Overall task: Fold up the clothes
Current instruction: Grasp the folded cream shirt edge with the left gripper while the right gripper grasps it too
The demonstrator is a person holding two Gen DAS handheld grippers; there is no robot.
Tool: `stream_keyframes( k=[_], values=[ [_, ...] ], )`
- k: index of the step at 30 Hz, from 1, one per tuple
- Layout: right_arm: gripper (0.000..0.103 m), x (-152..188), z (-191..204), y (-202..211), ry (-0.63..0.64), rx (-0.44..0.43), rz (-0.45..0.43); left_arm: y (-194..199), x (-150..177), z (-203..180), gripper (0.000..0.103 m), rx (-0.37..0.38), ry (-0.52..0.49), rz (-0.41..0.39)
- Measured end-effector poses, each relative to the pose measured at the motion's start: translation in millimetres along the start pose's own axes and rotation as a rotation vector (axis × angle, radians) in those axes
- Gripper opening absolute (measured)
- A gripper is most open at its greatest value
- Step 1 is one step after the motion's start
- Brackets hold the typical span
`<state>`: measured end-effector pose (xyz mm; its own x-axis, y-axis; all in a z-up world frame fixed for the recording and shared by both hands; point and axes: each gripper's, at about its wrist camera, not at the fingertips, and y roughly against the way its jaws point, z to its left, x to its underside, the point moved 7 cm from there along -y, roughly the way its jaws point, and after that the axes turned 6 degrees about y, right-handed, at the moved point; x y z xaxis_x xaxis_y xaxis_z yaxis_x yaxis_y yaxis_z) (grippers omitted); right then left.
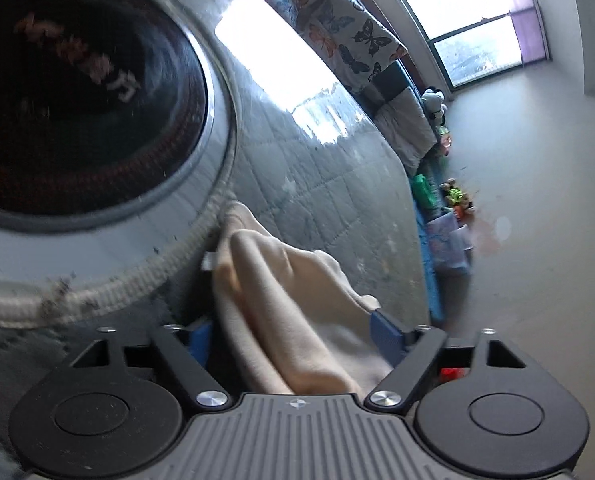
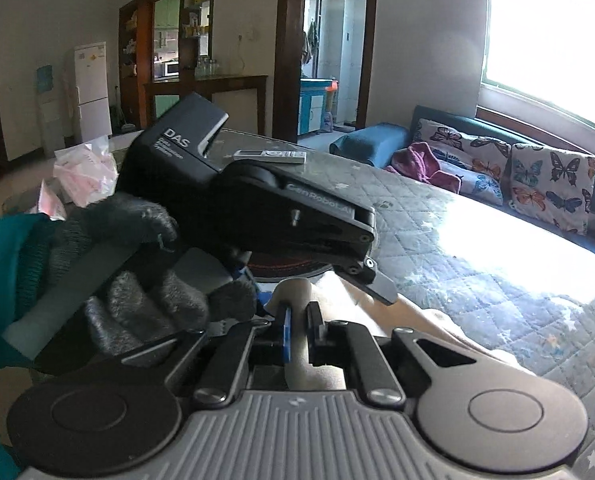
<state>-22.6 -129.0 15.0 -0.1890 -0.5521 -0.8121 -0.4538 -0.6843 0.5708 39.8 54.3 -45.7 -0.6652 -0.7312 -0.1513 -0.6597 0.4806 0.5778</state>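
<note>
Two grippers meet one cream garment (image 1: 281,312): right gripper (image 2: 300,320) clamps it, left gripper (image 1: 293,336) straddles it wide.

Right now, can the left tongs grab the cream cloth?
Probably yes. The cream cloth already lies between the blue pads of the left tongs, which stand open around it with nothing in the way. The right tongs are shut on the same cloth.

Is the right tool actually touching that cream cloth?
Touching. In the right wrist view, the right tool has its two fingers pinched shut on a fold of the cream cloth, which runs between them.
</note>
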Motion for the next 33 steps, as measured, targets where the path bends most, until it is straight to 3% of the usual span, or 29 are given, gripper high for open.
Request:
stream_keyframes(
  k=[5,8,13,23,29,33],
  values=[
    [0.007,5.9,2.6,-2.0,-0.009,-0.022,0.008,-7.7,3.7,13.2,0.029,0.030,0.067,0.055],
    [0.008,9.7,0.0,-2.4,-0.019,-0.019,0.019,-8.4,3.5,16.2,0.020,0.013,0.054,0.053],
    [0.010,23.0,-22.7,15.9,-0.061,0.042,0.019,-7.5,2.0,14.1,0.019,-0.004,0.019,0.048],
    [0.010,99.5,-137.4,53.7,-0.317,0.327,0.129,-9.9,3.9,7.6,0.019,-0.031,-0.025,0.039],
    [0.013,144.7,-179.5,65.9,-0.450,0.395,0.140,-10.7,6.4,4.3,0.020,-0.044,-0.041,0.036],
    [0.019,153.9,-188.5,60.8,-0.505,0.386,0.128,-12.6,7.2,1.0,0.020,-0.056,-0.052,0.031]
  ],
)
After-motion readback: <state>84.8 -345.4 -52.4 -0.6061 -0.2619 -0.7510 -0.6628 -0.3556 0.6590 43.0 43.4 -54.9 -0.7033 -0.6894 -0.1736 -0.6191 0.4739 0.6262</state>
